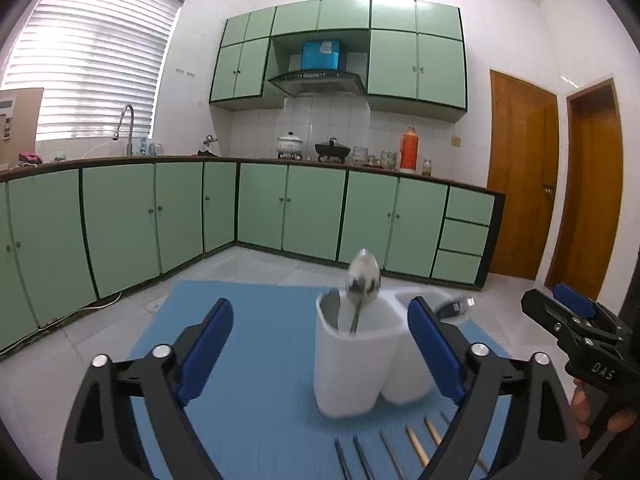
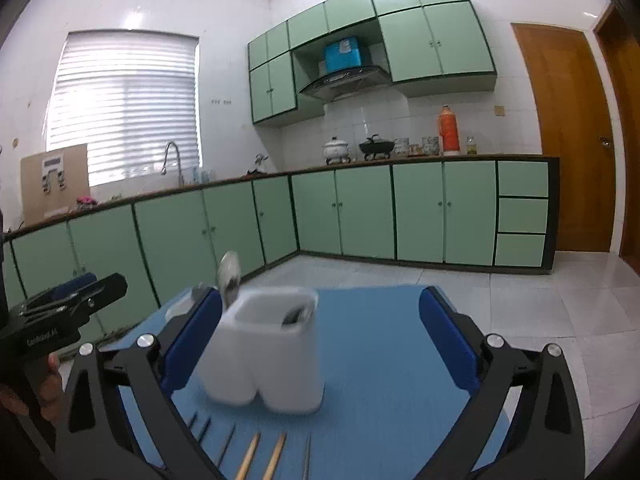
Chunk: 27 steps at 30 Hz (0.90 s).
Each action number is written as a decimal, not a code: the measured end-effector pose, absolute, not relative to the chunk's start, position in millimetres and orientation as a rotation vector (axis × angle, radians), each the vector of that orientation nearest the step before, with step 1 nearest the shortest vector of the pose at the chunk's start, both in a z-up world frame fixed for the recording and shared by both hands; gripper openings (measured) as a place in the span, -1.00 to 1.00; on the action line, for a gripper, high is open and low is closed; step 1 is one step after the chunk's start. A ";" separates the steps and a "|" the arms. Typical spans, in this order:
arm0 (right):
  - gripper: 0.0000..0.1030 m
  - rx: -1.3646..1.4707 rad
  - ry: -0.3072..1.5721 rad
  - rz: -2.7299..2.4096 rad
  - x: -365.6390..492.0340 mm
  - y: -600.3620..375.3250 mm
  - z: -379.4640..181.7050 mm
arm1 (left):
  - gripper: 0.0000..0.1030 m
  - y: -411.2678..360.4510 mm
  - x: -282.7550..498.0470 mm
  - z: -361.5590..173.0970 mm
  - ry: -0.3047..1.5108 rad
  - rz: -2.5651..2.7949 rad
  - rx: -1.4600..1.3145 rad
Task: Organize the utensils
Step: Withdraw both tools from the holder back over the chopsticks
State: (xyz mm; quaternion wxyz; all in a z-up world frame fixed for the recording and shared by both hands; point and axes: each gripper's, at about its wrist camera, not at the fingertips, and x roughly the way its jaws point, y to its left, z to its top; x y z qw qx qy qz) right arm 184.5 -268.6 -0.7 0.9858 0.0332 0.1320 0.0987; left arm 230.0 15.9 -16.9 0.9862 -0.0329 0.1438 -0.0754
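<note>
A white two-compartment utensil holder (image 1: 360,364) stands on a blue mat (image 1: 256,360); it also shows in the right wrist view (image 2: 272,356). A metal spoon (image 1: 362,280) stands bowl-up in its left compartment, also seen in the right wrist view (image 2: 230,276). A dark utensil (image 1: 452,307) pokes from the other compartment. Several chopsticks, metal (image 1: 360,456) and wooden (image 1: 418,446), lie on the mat in front of the holder; they also show in the right wrist view (image 2: 256,456). My left gripper (image 1: 320,348) is open and empty before the holder. My right gripper (image 2: 320,340) is open and empty.
The mat lies on a table above a white tiled floor (image 2: 560,300). Green cabinets (image 1: 312,212) and a counter with pots run along the far walls. The right gripper's body (image 1: 580,332) shows at the right of the left wrist view.
</note>
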 end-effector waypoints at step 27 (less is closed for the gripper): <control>0.89 0.054 0.496 0.153 32.6 -267.9 -92.8 | 0.86 12.0 77.2 -107.5 0.496 -0.078 -0.045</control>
